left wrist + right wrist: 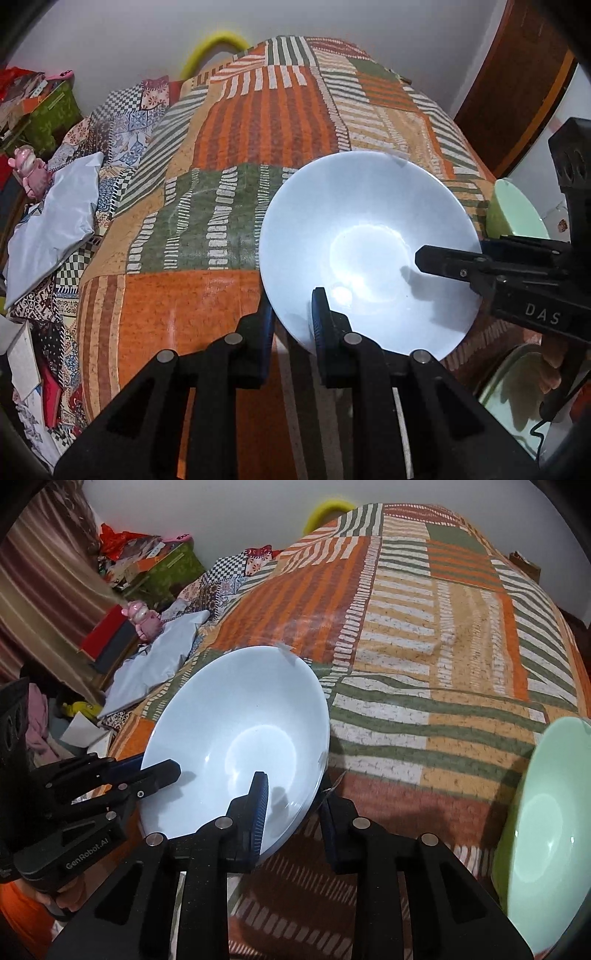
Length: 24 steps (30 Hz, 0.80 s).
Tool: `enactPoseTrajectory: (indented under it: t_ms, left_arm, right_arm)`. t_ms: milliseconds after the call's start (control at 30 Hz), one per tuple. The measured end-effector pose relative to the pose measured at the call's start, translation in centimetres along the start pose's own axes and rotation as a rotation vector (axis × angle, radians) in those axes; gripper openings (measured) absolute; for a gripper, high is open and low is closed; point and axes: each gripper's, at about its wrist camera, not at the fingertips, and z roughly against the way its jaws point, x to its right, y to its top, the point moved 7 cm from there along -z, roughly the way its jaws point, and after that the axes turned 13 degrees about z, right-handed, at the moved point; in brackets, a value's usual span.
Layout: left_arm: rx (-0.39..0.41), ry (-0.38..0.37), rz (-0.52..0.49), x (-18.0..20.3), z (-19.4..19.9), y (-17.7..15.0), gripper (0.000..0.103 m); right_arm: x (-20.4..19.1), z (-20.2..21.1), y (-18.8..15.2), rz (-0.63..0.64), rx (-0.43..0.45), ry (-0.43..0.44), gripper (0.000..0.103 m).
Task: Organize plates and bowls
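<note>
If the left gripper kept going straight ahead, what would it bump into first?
The left gripper is already clamped on the near rim of the white bowl, so pushing on would just drive into the bowl itself. Beyond that lies the patchwork cloth, though depth is hard to judge.

White bowl (pixel 369 251): glossy, smooth, ceramic-looking, with bright glare. Green bowl (pixel 543 830), right of it: same glossy glaze. Tablecloth (pixel 229 184) beneath: matt, printed, faintly sheened. Both grippers' fingers (pixel 258 812): matt black plastic, metal pins.
</note>
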Motion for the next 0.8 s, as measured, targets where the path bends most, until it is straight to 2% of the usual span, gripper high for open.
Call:
enactPoseTrajectory:
  t_ms: [433,800]
  left_arm:
    - [0.117,-0.035,-0.003,1.6,8.0,-1.7,0.018]
    - [0.181,-0.064,0.002,1.7,13.5,-4.2,0.018]
  right_arm:
    - [-2.8,5.5,-0.8,0.019,0.079,-0.033,0.024]
    - [-5.8,8.8,-2.1,0.038,0.127,-0.042,0.024]
